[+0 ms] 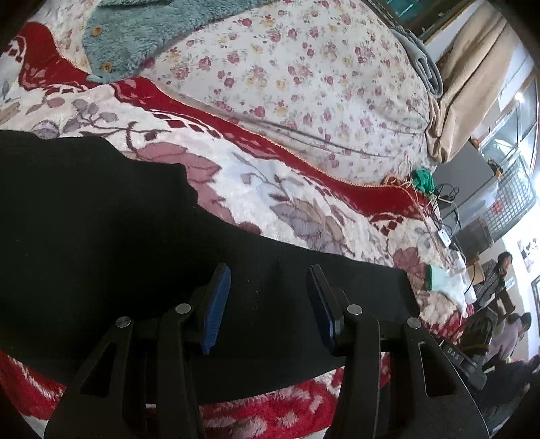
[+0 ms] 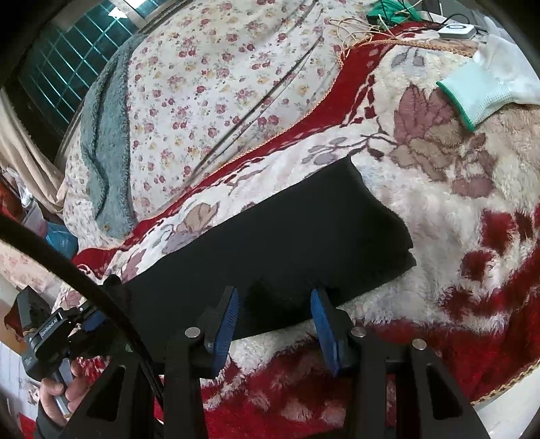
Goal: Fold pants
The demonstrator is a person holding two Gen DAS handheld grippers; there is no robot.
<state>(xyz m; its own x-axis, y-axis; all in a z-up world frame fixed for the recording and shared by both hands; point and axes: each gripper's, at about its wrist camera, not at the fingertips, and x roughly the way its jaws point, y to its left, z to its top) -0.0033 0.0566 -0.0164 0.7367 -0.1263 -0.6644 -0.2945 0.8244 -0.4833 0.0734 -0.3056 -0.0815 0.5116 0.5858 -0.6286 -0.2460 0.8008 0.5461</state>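
In the left wrist view, we hold the left hand-held gripper point(image 1: 268, 297) with its jaws spread apart over the black pants point(image 1: 101, 219), which lie flat on the red-and-cream floral blanket point(image 1: 270, 202) covering the bed. Nothing sits between the blue pads point(image 1: 216, 310); the cloth is below them, and we cannot tell whether the tips touch it. We judge that we are at a folding stage where the pants already form a long, doubled band, and the next move calls for closing on the near edge and carrying it over. The left end of the pants runs out of the frame, so we cannot see the waistband or how far the garment extends. A teal fleece garment point(image 1: 152, 30) lies further up the bed, well apart.

In the right wrist view, the right hand-held gripper point(image 2: 275, 304) is likewise open, poised at the near edge of the pants point(image 2: 287, 229), close to their right end, where two stacked layers show. We judge this end needs pinching through both layers, so they do not slide apart when lifted. A white glove point(image 2: 489, 84) lies apart on the blanket point(image 2: 455, 219). The other gripper shows at lower left, partly hidden behind a black cable point(image 2: 84, 287).
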